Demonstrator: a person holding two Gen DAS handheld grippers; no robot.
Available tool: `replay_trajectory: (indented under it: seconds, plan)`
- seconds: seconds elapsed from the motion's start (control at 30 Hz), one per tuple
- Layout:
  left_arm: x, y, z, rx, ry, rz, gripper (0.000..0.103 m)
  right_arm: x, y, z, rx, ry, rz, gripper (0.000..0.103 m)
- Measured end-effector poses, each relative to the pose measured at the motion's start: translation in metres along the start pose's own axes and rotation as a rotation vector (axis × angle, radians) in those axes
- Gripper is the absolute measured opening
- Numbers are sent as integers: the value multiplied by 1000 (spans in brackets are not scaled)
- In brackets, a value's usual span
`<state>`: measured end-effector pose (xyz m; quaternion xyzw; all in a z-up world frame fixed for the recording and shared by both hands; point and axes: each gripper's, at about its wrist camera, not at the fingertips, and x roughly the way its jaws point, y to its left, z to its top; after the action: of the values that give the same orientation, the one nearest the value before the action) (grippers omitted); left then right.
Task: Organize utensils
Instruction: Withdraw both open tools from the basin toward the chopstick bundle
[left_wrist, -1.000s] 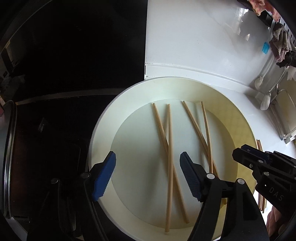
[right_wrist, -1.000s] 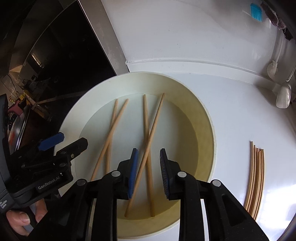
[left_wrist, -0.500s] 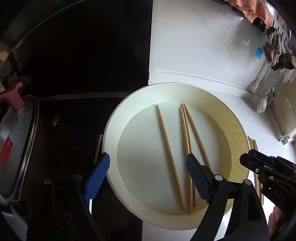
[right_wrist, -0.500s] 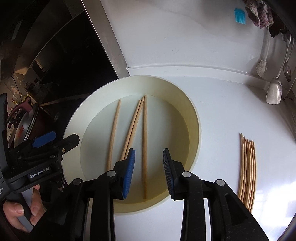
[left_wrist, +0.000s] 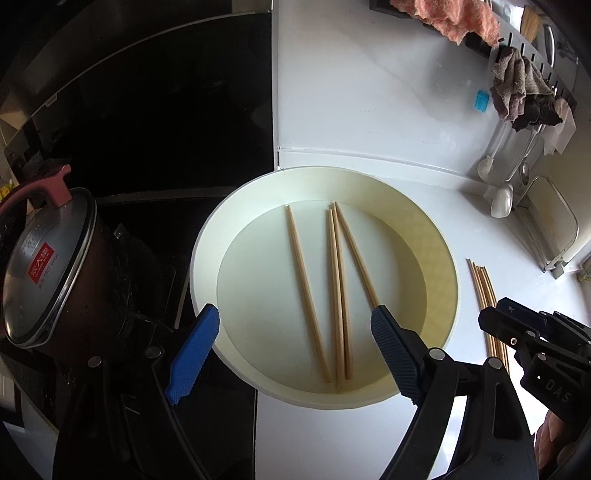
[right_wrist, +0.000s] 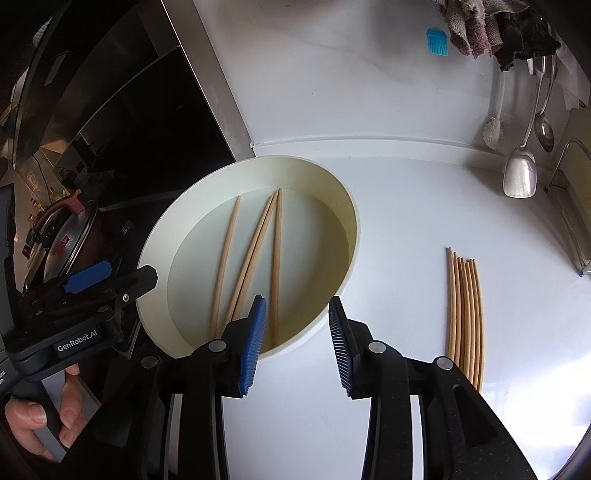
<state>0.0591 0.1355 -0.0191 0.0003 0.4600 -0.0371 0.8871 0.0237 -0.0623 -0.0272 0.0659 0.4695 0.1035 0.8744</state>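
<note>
My left claw (left_wrist: 291, 354) is nearest to me in the left view. Its two black arms end in bumpy blue pads (left_wrist: 194, 349), and they stand wide apart with nothing between them. My right claw (right_wrist: 297, 343) has the same ridged blue pads (right_wrist: 253, 347). Its jaws are only partly apart, they are opening, and they hold nothing.

Just past both claws sits the big round cream tub with low walls (left_wrist: 207, 236). It looks smooth and plain, like plastic. Four thin light-brown wooden chopsticks (left_wrist: 337, 291) lie flat on its pale floor. They are long, straight and skinny. One lies alone on the left. Two lie close side by side in the middle, touching near the far end. The fourth slants away to the right from that same far end.

To the right of the tub, on the shiny white counter (right_wrist: 406, 206), a neat bunch of the same kind of sticks (right_wrist: 465, 314) lies side by side, tips pointing away from me.

To the left is a dark pot with a shiny glass lid and a dull red handle (left_wrist: 48, 258) on a black stove.

Far back, a metal spatula (right_wrist: 520, 173), a spoon (right_wrist: 545, 129) and a white brush (right_wrist: 493, 131) hang by the white wall. Fuzzy rags (left_wrist: 513, 88) hang above.
</note>
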Motion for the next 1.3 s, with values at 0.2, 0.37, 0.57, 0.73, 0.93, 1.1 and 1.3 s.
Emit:
replay_trajectory:
  seconds: [0.2,0.37,0.57,0.73,0.93,1.1,1.3]
  plan:
    - [-11,-28,-15,11,3,-14,84,-22,-24,-15,11,-7,-8,39]
    - [-14,-61,-28,39,15,-39,84,-39,-58,-36,46,-7,-31,40]
    - [-16,-105,-40,75,17,-89,84,-63,-107,-60,85,-25,-96,45]
    - [-17,-141,-52,106,26,-130,87,-77,-141,-70,116,-37,-149,51]
    - [-15,-180,-68,147,26,-160,91,-72,-174,-86,123,-18,-193,56]
    - [0,-196,-77,141,31,-159,93,-58,-188,-96,97,-20,-212,59]
    - [22,-206,-86,128,10,-122,93,-32,-200,-102,84,-34,-205,62]
